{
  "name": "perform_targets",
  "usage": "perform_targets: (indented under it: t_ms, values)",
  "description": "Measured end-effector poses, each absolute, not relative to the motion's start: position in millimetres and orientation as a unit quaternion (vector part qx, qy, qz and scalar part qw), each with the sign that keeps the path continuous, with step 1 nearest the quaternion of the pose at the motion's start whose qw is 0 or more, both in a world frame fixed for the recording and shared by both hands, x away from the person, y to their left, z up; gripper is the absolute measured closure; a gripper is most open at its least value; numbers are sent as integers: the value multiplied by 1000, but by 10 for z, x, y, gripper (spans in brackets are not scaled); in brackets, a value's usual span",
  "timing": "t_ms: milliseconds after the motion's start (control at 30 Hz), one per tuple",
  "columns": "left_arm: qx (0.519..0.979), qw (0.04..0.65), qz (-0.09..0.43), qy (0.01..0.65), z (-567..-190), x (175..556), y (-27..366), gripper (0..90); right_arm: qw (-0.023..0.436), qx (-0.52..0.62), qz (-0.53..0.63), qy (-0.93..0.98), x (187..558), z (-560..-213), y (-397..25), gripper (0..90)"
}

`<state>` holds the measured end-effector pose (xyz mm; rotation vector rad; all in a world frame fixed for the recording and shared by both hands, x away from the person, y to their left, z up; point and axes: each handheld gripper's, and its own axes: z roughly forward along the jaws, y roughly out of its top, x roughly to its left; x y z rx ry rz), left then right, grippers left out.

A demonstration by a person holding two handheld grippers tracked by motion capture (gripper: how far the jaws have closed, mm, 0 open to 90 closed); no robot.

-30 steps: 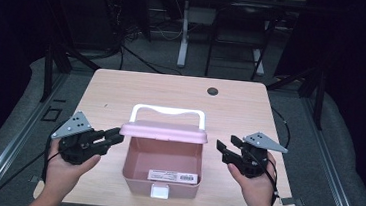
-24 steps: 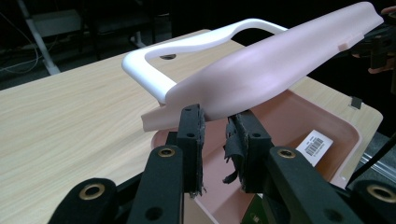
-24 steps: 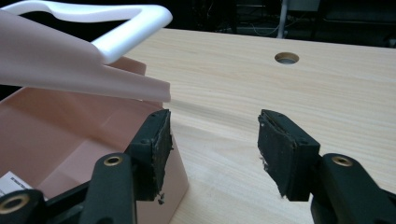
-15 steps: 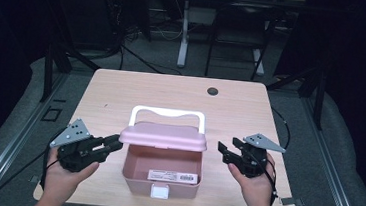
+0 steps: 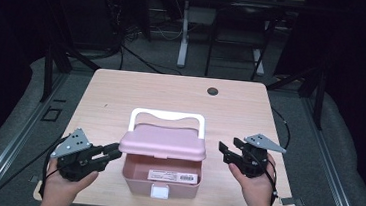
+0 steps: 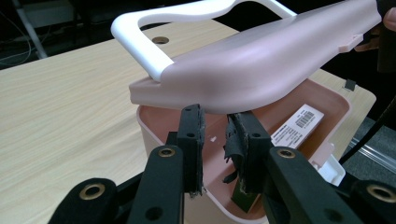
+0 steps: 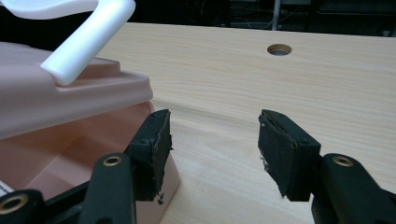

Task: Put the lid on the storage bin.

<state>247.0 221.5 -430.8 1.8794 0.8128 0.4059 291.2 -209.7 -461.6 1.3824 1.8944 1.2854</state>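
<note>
Pink box (image 5: 162,176) at 6 o'clock on table (image 5: 121,92), between both grippers. Lid (image 5: 163,142) part-raised, tilted, hinged at far side; white handle (image 5: 167,116) at 12 o'clock of lid. Left gripper (image 5: 109,153) at 9 o'clock of box, jaws nearly closed, narrow gap, tips just under lid's left edge, gripping nothing. Right gripper (image 5: 225,153) at 3 o'clock, jaws wide open, empty, apart from box. Judgement: lid half open, label (image 5: 174,176) visible inside; full swing-back left.
</note>
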Motion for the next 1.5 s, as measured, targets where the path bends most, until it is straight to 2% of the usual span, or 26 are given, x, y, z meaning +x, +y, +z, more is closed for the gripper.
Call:
perform_targets:
  t_ms: [1500]
  values:
    - [788, 491, 137, 346, -4673, 2305, 2249, 753, 226, 506, 470, 687, 2925, -4641, -2110, 437]
